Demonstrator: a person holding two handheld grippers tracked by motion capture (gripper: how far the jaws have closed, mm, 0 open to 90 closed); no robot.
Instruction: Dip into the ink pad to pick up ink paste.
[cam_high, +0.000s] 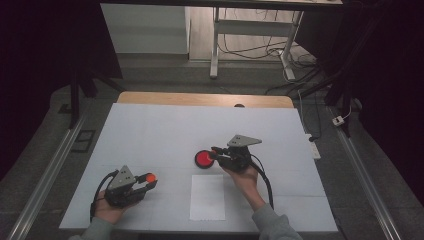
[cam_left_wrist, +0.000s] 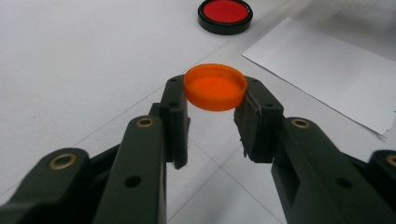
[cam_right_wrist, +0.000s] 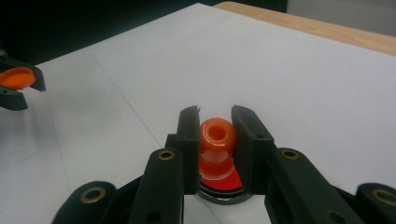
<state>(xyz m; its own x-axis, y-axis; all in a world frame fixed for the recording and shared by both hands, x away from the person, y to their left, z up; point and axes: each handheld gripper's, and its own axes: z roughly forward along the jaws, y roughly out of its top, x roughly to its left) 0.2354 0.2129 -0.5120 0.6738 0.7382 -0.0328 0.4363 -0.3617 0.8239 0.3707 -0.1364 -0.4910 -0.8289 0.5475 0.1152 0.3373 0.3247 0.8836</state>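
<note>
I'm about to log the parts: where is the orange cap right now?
The orange cap is clamped between the left gripper jaws, at the high view's lower left, left of the white paper sheet.

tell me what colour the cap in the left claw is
Orange cap; clearest in the left gripper view.

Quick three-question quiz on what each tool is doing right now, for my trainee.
1. True or false: the left tool is shut on the orange cap.
2. What does the right tool grip? A) the sheet of paper B) an orange stamp
3. Fill in: that stamp is over the red ____.

Key: 1 true. 2 B. 3 ink pad, in a black round case beside the paper.
</note>
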